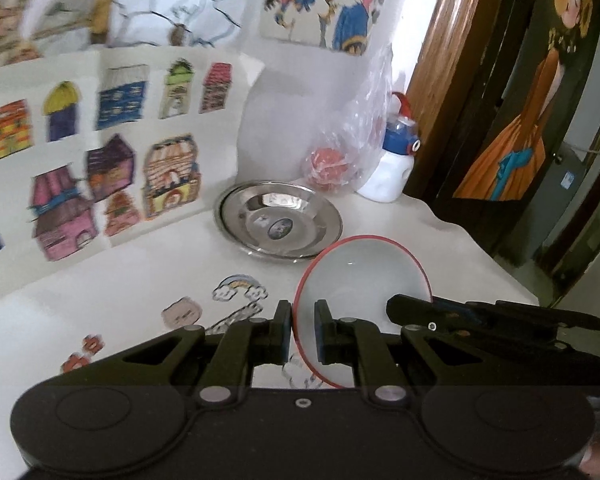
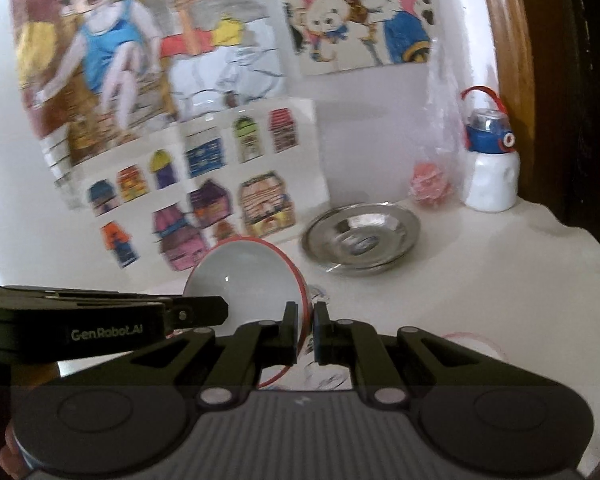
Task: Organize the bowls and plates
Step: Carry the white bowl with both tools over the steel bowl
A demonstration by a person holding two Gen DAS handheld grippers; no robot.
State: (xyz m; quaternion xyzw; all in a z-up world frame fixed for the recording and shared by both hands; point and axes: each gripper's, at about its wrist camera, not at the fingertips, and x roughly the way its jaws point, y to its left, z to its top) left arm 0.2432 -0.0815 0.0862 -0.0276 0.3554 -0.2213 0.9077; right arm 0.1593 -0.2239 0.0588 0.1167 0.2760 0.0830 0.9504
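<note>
A white bowl with a red rim (image 1: 364, 276) (image 2: 240, 272) hangs tilted above the white table, held from both sides. My left gripper (image 1: 303, 320) is shut on its left rim. On the opposite rim, my right gripper (image 2: 306, 320) is also shut. Each view shows the other gripper's finger reaching the bowl from the side. A steel plate (image 1: 278, 220) (image 2: 362, 236) lies on the table beyond the bowl, with nothing in it. A pink-rimmed white dish (image 2: 472, 344) peeks out behind my right gripper, mostly hidden.
A white bottle with a blue cap (image 1: 392, 168) (image 2: 492, 168) and a clear plastic bag holding something pink (image 1: 332, 164) (image 2: 430, 186) stand behind the plate. Coloured drawings (image 1: 100, 152) lean against the wall. A wooden door frame (image 1: 440, 80) and the table's edge lie to the right.
</note>
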